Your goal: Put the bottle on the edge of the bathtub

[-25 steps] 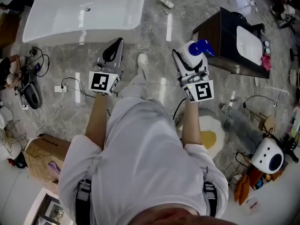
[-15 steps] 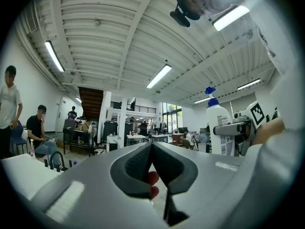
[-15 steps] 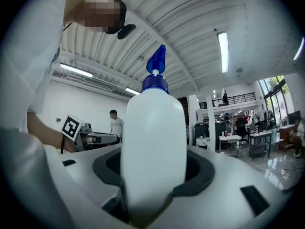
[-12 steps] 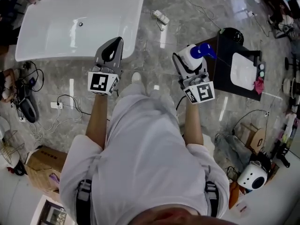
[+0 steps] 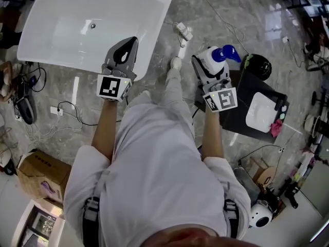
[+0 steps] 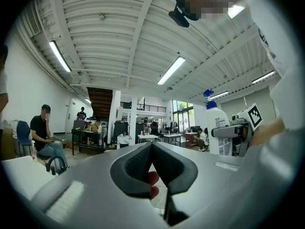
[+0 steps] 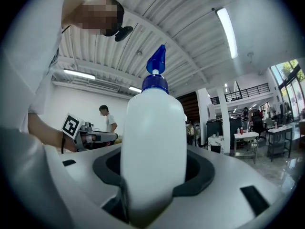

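Right fingers (image 7: 198,178) clenched on the bottle (image 7: 152,142), gripping low on its body. Left fingers (image 6: 136,168) pressed together, nothing between them. Bottle stands upright in the grip, long axis vertical and crosswise to my level fingers, blue pump head on top, spout turned away from the left fingers. Bathtub (image 5: 61,35) lies ahead and left of the right fingers, its near rim by the left fingertips as seen from above. My judgement: bring the bottle across plumb and seat its base fully on the rim before releasing, since a top-heavy pump could tip in.
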Available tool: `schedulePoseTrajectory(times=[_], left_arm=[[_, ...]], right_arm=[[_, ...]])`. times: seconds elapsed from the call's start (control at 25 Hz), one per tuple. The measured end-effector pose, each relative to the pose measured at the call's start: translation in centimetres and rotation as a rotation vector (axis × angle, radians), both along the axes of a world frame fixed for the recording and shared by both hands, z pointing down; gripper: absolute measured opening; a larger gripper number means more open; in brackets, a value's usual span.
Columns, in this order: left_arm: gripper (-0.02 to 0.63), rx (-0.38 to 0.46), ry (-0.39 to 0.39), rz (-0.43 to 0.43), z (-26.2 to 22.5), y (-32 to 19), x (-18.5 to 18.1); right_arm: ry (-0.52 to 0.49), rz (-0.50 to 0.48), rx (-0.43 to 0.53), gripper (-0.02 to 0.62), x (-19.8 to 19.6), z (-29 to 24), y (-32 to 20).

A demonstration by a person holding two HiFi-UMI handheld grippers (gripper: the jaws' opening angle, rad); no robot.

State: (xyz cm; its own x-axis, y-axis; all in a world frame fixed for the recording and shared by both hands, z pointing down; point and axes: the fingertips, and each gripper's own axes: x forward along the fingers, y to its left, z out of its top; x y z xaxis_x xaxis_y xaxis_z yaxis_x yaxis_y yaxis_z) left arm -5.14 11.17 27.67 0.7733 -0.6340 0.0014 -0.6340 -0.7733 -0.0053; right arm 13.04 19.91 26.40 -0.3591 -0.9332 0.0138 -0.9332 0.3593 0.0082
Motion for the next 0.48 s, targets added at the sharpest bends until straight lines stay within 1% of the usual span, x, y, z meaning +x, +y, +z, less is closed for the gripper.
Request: schedulePoseTrajectory(times=[0.16, 0.36, 0.48], left_arm=[[0.000, -0.016, -0.004, -0.084, 1.0, -5.7, 3.0], [0.000, -0.029, -0.019, -0.225, 1.3, -11.8, 7.0], [0.000, -0.030, -0.014, -0.282, 1.5, -14.7, 9.0]], right_arm=[[-0.030, -0.090, -0.007, 0.250, 3.4, 1.2, -7.1], [-0.049, -0.266, 0.008, 0.249, 8.2, 2.0, -15.8], [-0.050, -0.342, 0.008, 0.249, 10.7, 2.7, -20.7]])
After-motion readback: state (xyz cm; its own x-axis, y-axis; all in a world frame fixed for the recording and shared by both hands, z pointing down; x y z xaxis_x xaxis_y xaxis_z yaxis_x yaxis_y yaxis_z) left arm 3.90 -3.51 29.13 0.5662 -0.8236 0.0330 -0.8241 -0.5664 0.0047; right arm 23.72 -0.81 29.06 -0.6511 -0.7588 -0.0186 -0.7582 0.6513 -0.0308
